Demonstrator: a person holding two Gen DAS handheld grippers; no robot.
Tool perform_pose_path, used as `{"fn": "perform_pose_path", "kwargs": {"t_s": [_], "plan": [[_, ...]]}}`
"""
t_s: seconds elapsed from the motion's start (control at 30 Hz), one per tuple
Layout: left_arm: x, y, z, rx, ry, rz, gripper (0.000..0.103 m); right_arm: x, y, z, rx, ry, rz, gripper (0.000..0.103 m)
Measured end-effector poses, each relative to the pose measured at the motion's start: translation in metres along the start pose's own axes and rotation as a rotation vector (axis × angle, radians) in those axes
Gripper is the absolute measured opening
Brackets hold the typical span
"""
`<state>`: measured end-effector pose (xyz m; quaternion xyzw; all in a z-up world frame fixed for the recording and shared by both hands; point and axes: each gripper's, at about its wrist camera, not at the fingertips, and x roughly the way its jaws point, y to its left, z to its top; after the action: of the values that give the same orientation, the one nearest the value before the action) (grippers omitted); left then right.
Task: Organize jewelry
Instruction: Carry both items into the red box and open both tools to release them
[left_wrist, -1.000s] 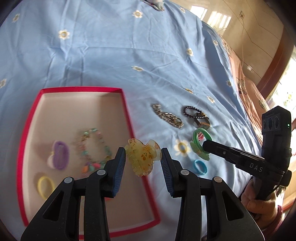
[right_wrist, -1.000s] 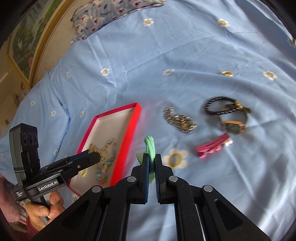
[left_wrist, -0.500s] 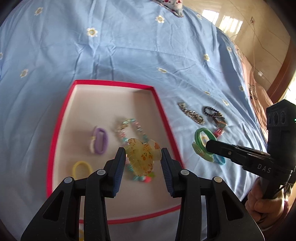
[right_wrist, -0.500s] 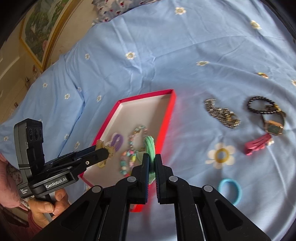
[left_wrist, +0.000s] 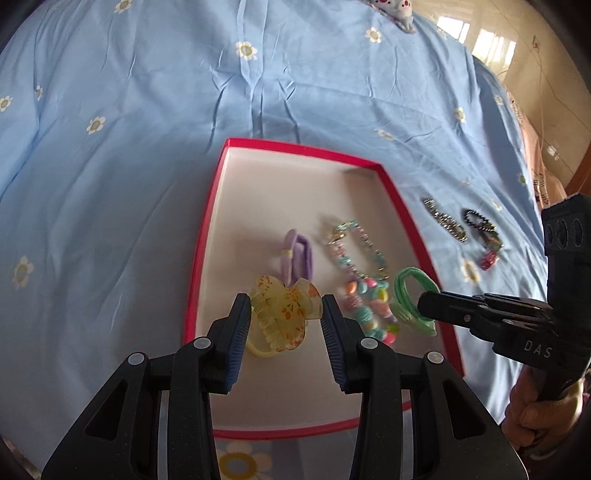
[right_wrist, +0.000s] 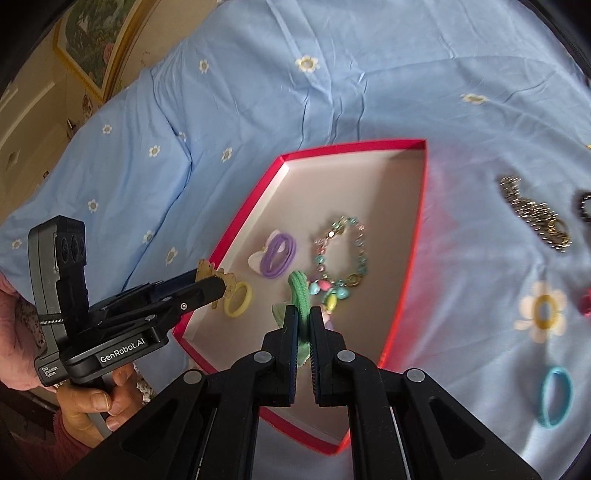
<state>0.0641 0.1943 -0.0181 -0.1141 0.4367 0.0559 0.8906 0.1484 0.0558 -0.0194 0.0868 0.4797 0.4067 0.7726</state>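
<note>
A red-rimmed box (left_wrist: 207, 236) (right_wrist: 413, 236) lies on the blue bedsheet. Inside it rest a purple hair tie (left_wrist: 297, 258) (right_wrist: 277, 254), a colourful bead bracelet (left_wrist: 364, 269) (right_wrist: 341, 258) and a yellow hair tie (right_wrist: 238, 299). My left gripper (left_wrist: 286, 314) (right_wrist: 212, 286) is shut on a yellow translucent hair claw (left_wrist: 282, 308), held above the box's near part. My right gripper (right_wrist: 303, 314) (left_wrist: 424, 306) is shut on a green hair tie (right_wrist: 298, 291) (left_wrist: 412, 291), over the box near its right rim.
On the sheet right of the box lie a metal chain bracelet (left_wrist: 445, 223) (right_wrist: 535, 214), a black bead bracelet (left_wrist: 478, 219), a small watch (left_wrist: 491, 243), a pink clip (left_wrist: 487, 260) and a blue hair tie (right_wrist: 554, 395). A hand (right_wrist: 92, 402) holds each gripper's handle.
Both grippers have travelled left from over the loose jewellery to over the box, each keeping its item. The box now fills the centre of both views.
</note>
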Motion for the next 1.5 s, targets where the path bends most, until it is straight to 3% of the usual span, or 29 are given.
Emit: {"fn": "perform_pose_path", "kwargs": {"t_s": [0.6, 0.77, 0.83, 1.1, 1.2, 1.5], "plan": [[0.026, -0.003, -0.002, 0.039, 0.056, 0.052, 0.038, 0.033, -0.005, 0.008, 0.014, 0.049, -0.044, 0.012], [0.027, -0.003, -0.002, 0.036, 0.059, 0.054, 0.038, 0.03, -0.006, 0.009, 0.023, 0.038, -0.041, 0.026], [0.026, -0.003, -0.003, 0.034, 0.058, 0.052, 0.038, 0.028, -0.006, 0.009, 0.025, 0.032, -0.04, 0.027], [0.013, -0.005, -0.002, 0.017, 0.037, 0.05, 0.06, 0.008, -0.004, 0.007, 0.029, -0.003, -0.03, 0.027], [0.006, -0.006, -0.001, 0.011, 0.023, 0.044, 0.063, -0.004, -0.005, 0.006, 0.033, -0.028, -0.029, 0.036], [-0.014, -0.024, 0.005, 0.008, -0.02, 0.01, 0.068, -0.052, -0.032, -0.005, 0.097, -0.11, -0.07, 0.041]]}}
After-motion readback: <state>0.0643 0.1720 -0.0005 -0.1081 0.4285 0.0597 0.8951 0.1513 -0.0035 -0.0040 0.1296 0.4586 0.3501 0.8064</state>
